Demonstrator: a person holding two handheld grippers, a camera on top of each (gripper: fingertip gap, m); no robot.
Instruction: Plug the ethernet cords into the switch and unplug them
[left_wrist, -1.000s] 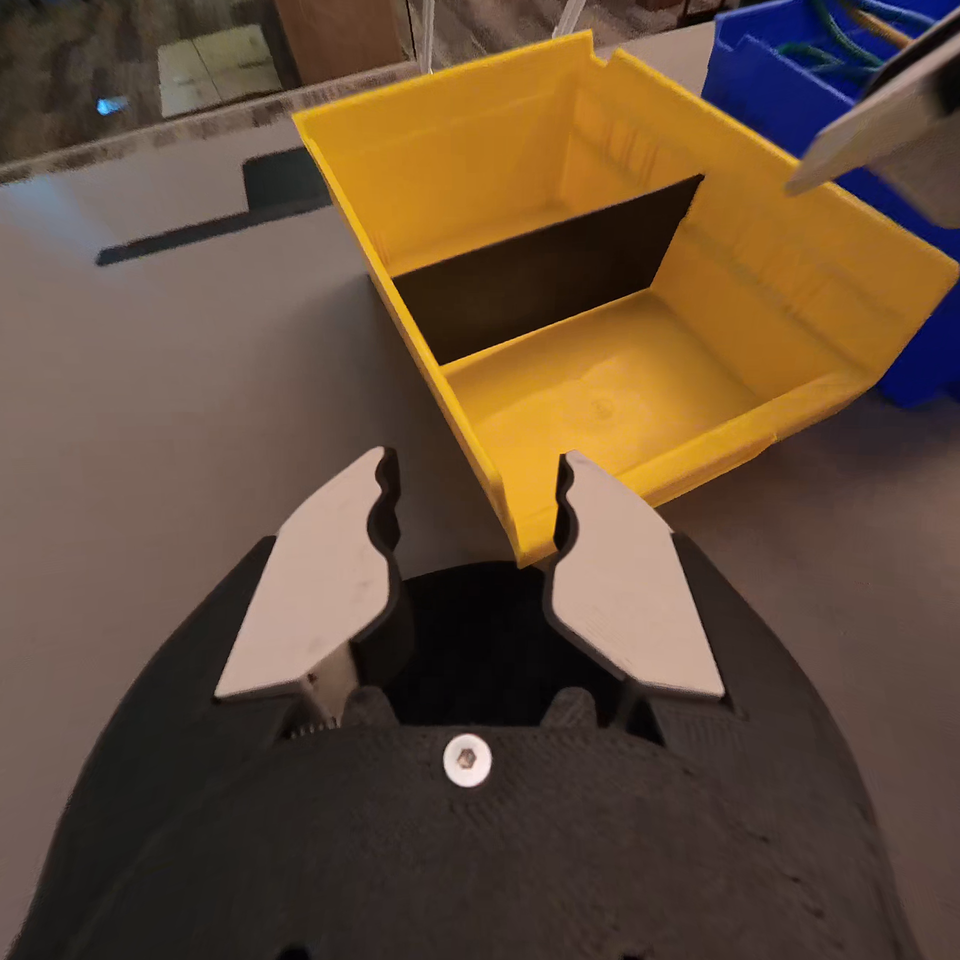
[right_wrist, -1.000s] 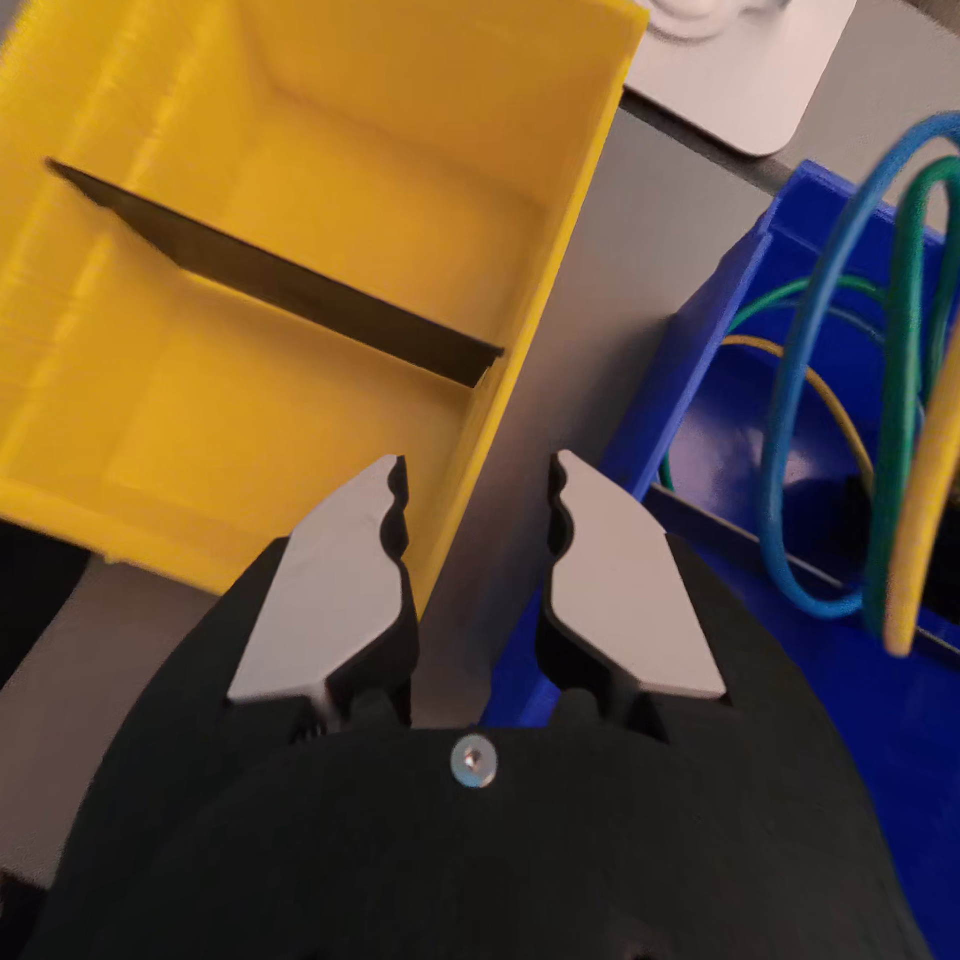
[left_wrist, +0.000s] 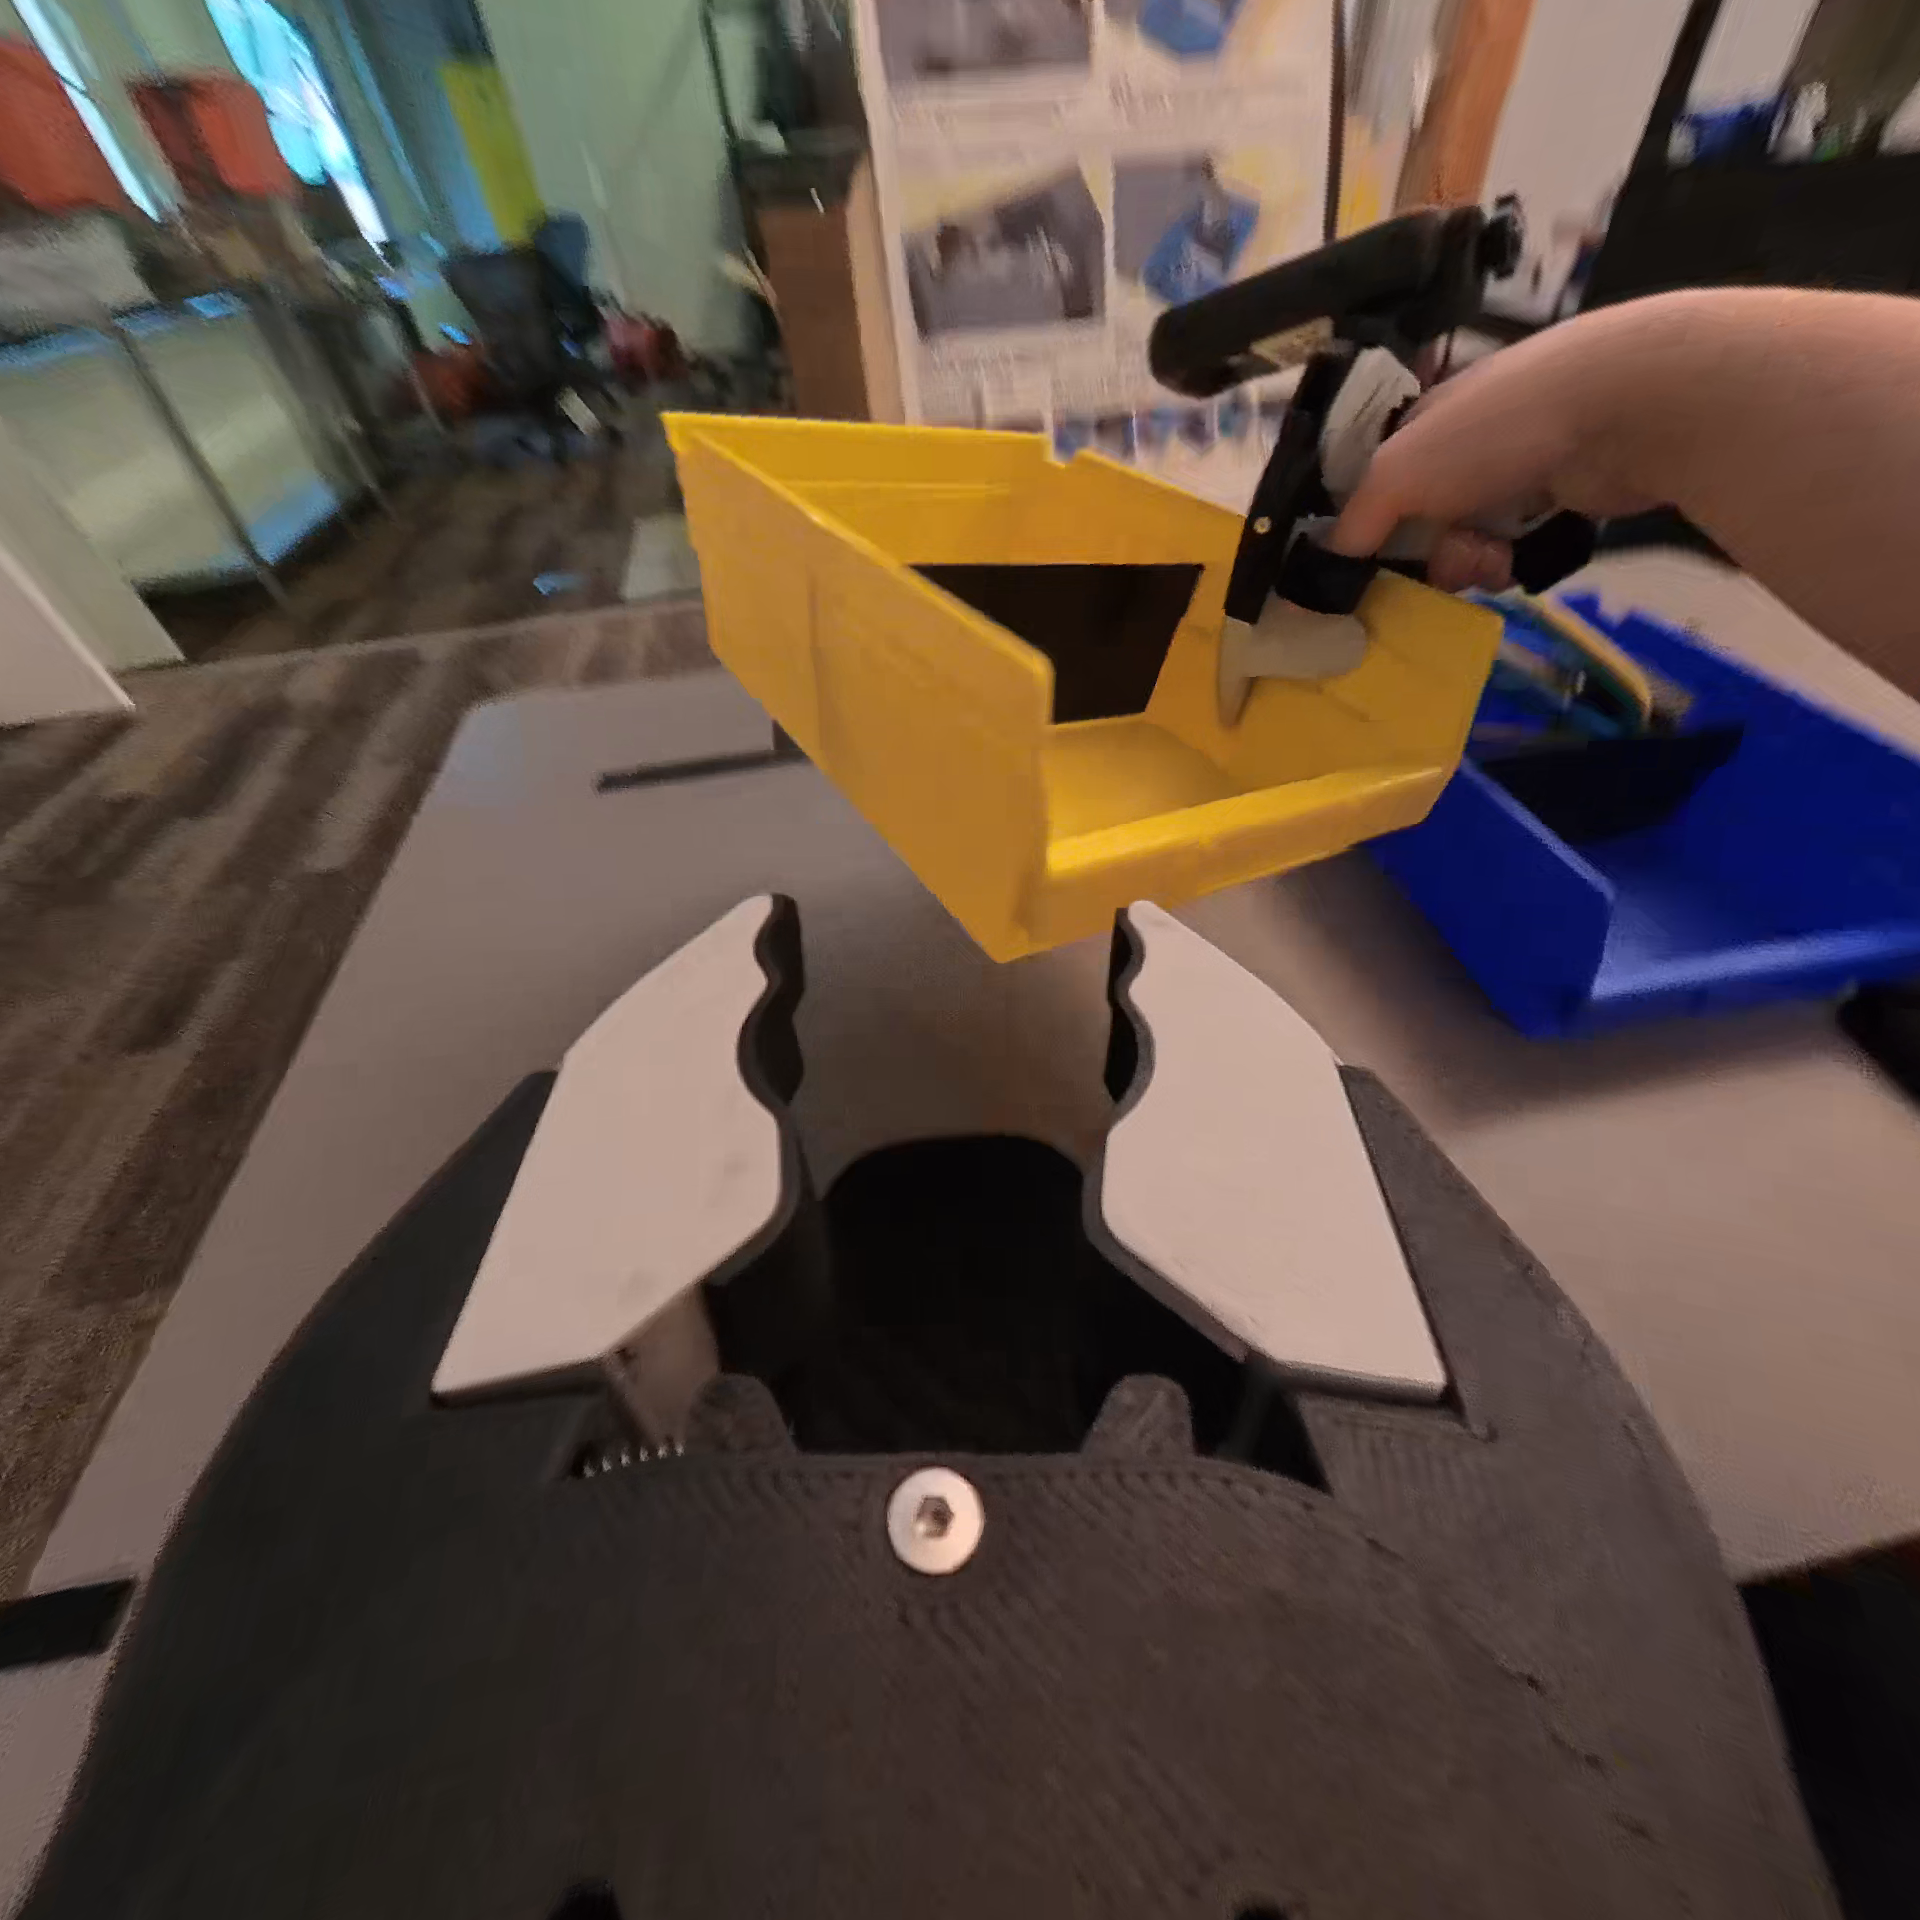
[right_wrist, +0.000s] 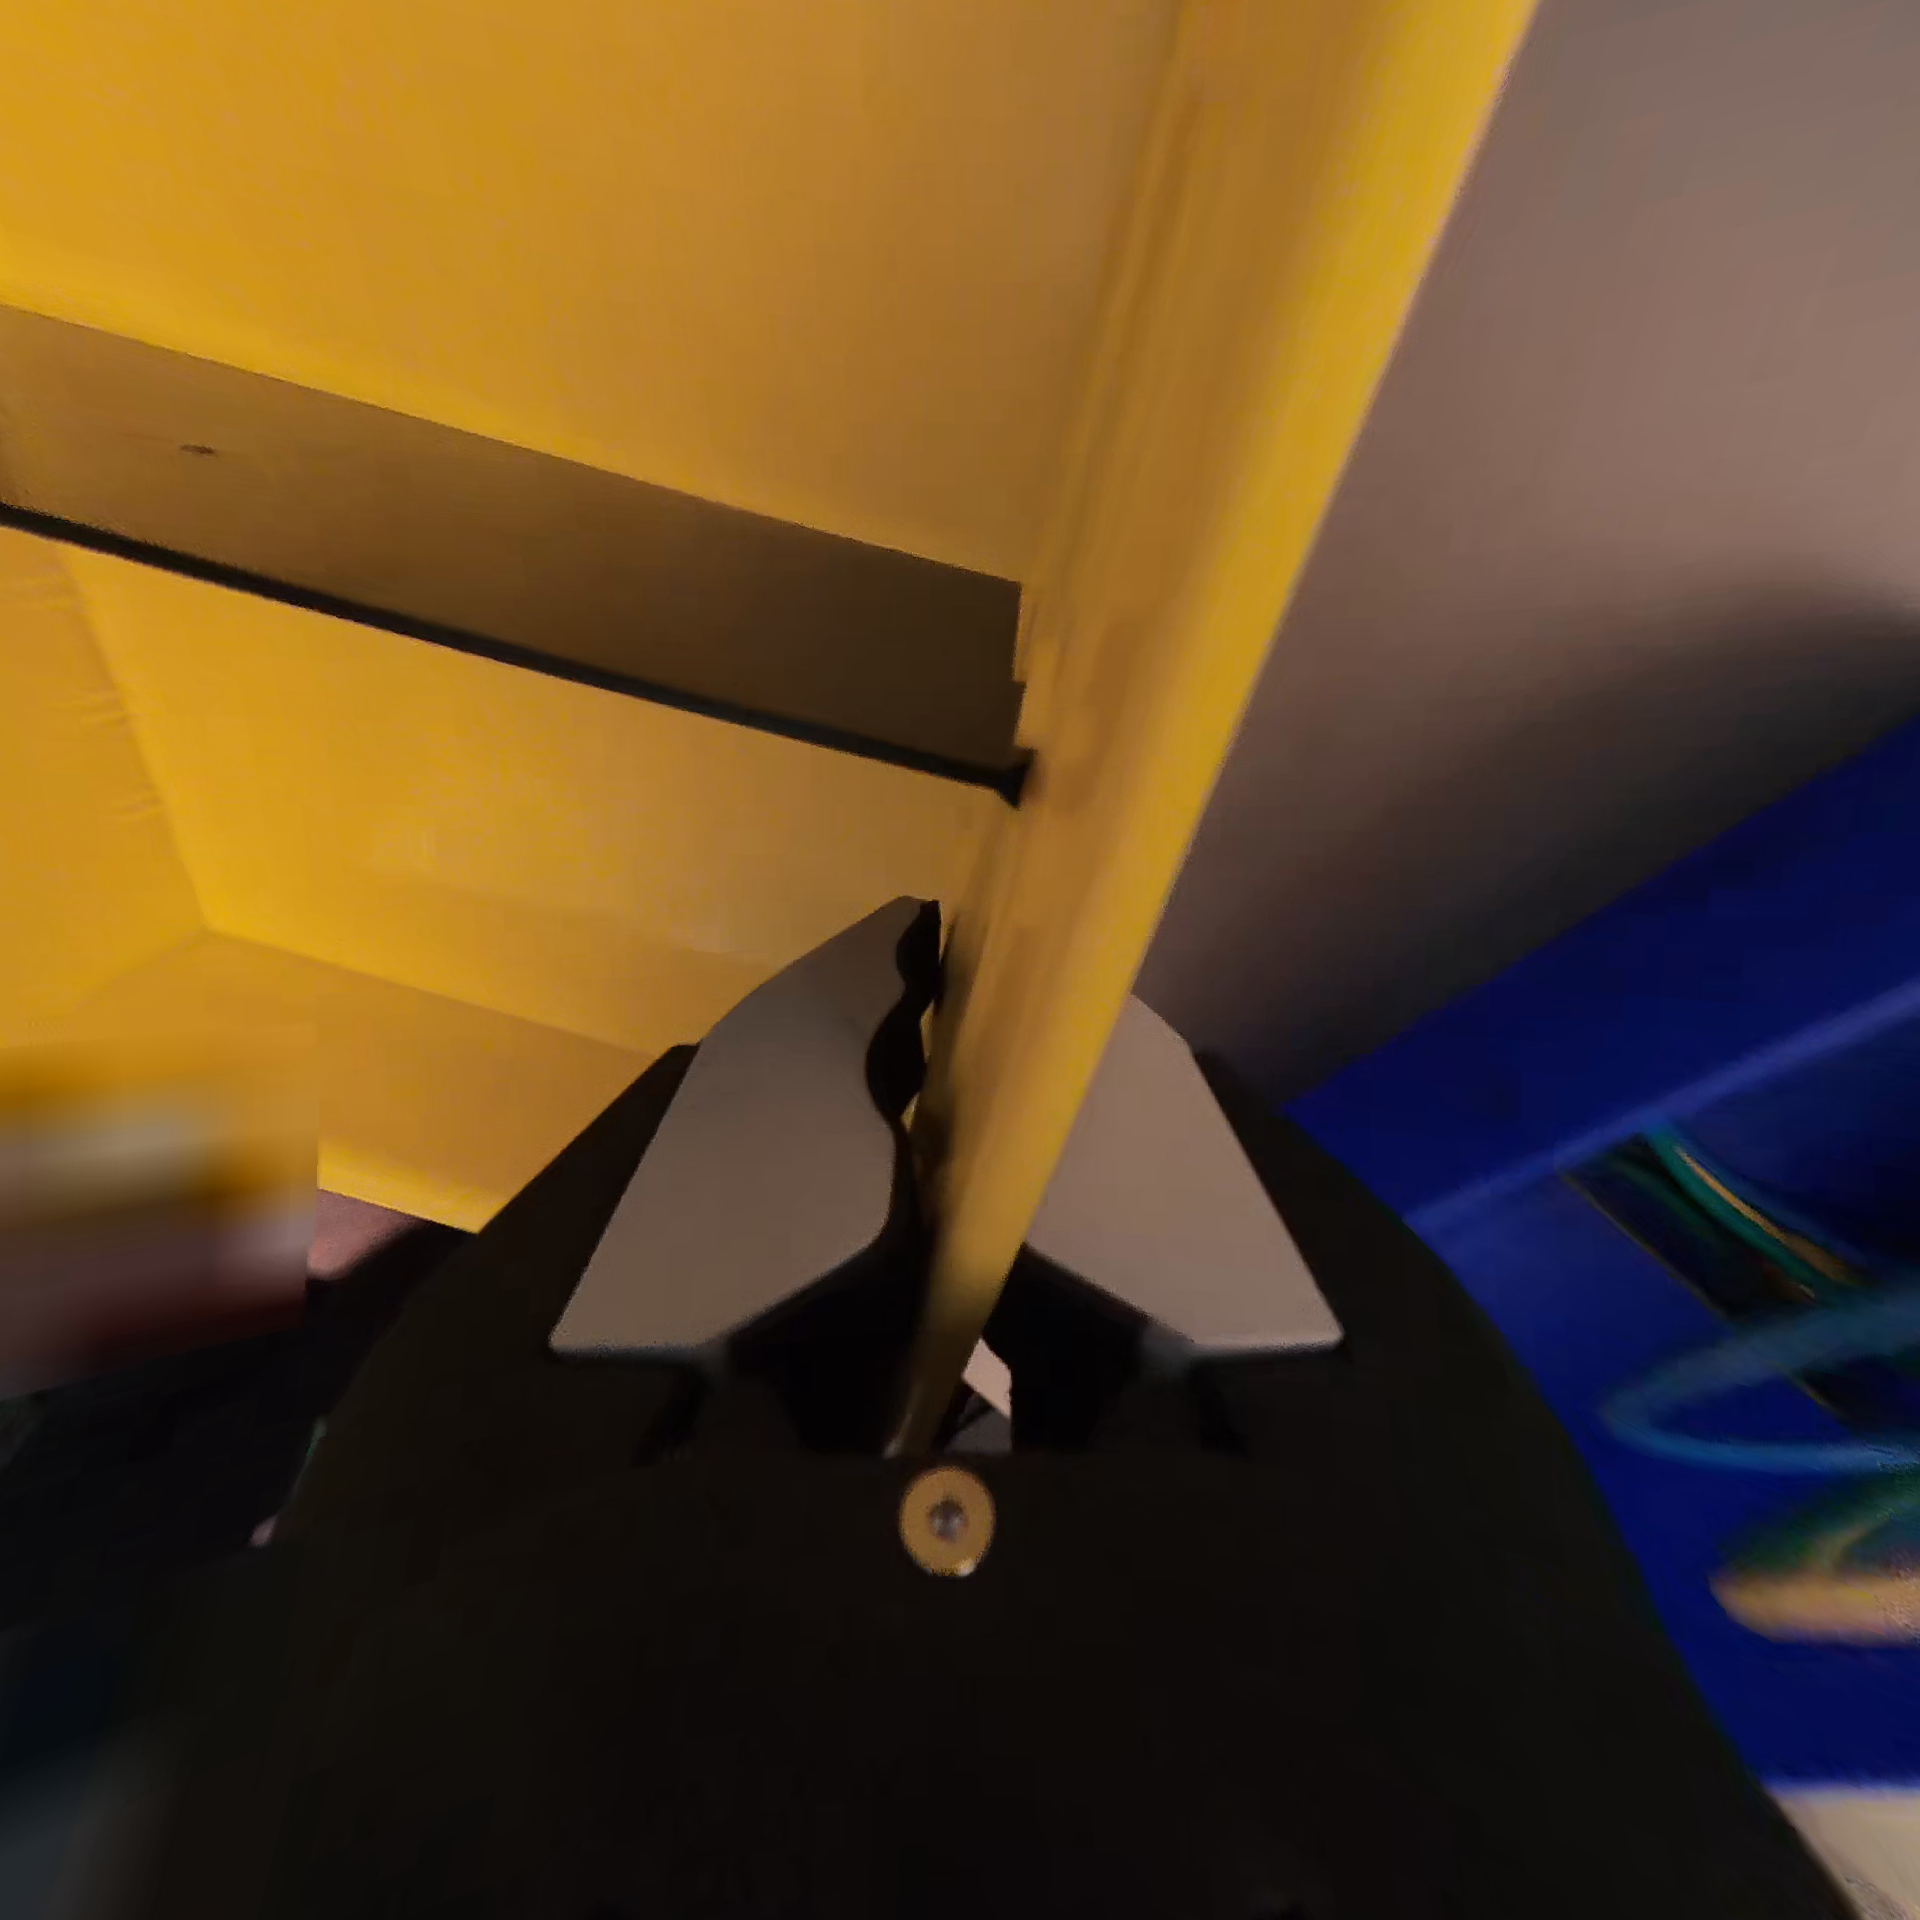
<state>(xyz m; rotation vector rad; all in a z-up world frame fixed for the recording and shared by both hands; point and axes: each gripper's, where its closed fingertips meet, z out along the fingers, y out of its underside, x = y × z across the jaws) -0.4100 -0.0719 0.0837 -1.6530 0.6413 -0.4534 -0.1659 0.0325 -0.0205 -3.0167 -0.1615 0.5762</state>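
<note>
plainly this is set-up, not plugging — the right gripper (right_wrist: 971, 1049) is clamped on the side wall of the one yellow bin (left_wrist: 914, 665), holding it off the grey table (left_wrist: 540, 935); the left gripper (left_wrist: 951, 997) hangs released. the cords (left_wrist: 1579, 665) lie in the one blue bin (left_wrist: 1714, 935); their number is blurred, no switch shows. next, likely: set the bin down level

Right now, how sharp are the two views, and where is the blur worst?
Left wrist view: yellow bin fairly sharp, background room smeared. Right wrist view: motion blur throughout, worst on the cords in the blue bin; the bin wall between the fingers stays readable.
</note>
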